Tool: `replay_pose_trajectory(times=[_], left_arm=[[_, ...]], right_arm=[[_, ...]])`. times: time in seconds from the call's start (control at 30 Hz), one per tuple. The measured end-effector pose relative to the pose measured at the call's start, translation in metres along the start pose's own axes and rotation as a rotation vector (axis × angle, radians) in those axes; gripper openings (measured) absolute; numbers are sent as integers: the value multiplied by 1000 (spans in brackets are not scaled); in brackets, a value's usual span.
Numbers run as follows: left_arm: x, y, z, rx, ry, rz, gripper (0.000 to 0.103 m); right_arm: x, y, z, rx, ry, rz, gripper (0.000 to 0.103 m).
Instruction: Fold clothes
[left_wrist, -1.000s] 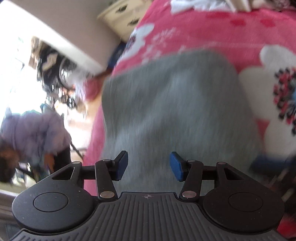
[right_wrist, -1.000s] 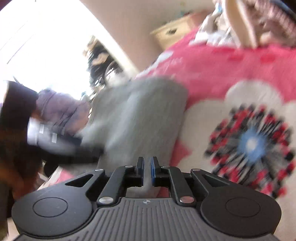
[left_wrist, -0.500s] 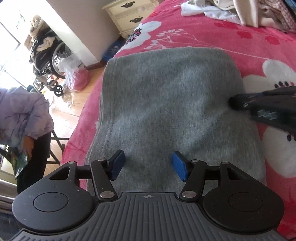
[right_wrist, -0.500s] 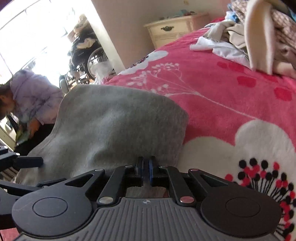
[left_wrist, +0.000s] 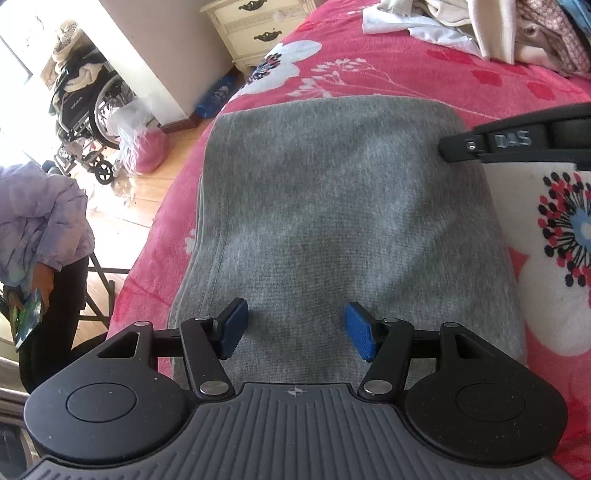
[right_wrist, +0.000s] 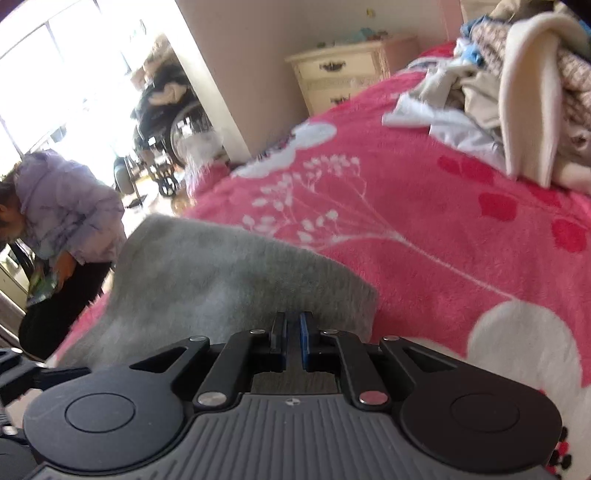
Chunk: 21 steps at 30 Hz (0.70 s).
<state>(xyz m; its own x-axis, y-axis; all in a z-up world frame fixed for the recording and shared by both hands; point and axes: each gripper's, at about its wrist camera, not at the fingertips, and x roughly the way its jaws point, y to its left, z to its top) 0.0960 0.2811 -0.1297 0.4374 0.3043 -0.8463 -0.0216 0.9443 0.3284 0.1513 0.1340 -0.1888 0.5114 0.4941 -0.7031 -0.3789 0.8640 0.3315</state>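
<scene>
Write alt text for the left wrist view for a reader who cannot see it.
The left gripper, blue pads wide apart, hovers over a folded grey garment lying flat on a pink floral blanket. The right gripper enters at the garment's right edge; unfolded clothes are heaped beyond.

Cream dresser (left_wrist: 258, 26) by beige wall (left_wrist: 162, 55); sunlit wooden floor (left_wrist: 140, 199).

My left camera looks steeply down from close above the grey garment (left_wrist: 332, 221) on the bed (left_wrist: 424, 74); my right camera sits low, near the blanket, looking across it. Both face the nightstand (right_wrist: 340, 77), wheelchair (left_wrist: 85, 110) and clothes pile (right_wrist: 517, 92), and share that grey garment
</scene>
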Motion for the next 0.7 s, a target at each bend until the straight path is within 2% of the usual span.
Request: replay_pose_trajectory(times=[0.7], left_arm=[[-2,5,-5,2,-23,-19,60]], right_arm=[[14,-2,1,-18,40,-6,3]])
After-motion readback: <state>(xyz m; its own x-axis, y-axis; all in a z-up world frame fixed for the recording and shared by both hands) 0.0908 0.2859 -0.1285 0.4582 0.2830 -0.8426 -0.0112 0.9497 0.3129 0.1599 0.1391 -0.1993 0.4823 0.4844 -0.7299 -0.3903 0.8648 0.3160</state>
